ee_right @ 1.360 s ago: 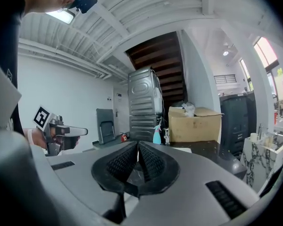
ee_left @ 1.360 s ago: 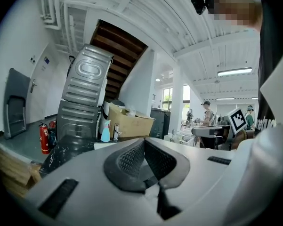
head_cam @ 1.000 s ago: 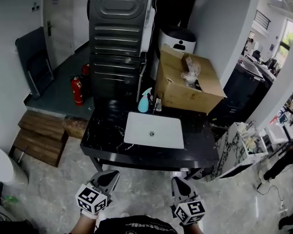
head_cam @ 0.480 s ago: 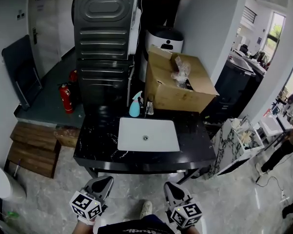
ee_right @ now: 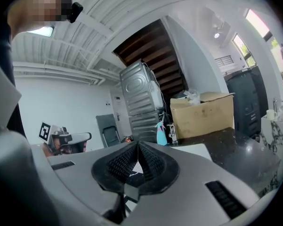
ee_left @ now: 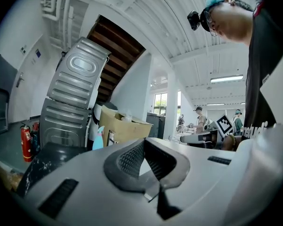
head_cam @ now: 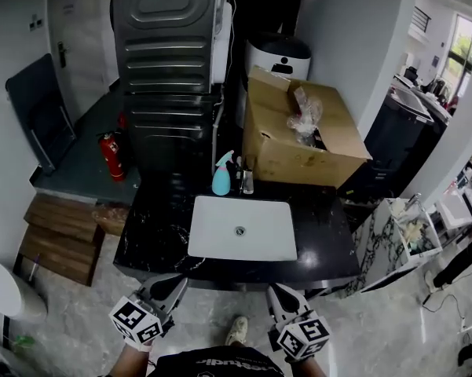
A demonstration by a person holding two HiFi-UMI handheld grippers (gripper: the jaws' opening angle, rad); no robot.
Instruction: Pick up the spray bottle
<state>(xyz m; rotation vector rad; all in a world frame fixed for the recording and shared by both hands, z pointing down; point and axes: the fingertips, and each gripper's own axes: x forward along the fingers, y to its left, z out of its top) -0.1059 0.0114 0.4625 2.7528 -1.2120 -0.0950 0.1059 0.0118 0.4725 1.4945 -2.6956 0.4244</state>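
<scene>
Holding the left gripper (head_cam: 173, 283) and right gripper (head_cam: 278, 292) side by side at the near edge of the black counter (head_cam: 153, 238), you have both pairs of jaws clenched together with nothing between them. Beyond them lies the white sink (head_cam: 212, 238). The blue spray bottle (head_cam: 221, 176) stands upright at the sink's far rim, just left of the faucet (head_cam: 247, 181) and well apart from both grippers, with the cardboard box (head_cam: 283, 151) behind.
</scene>
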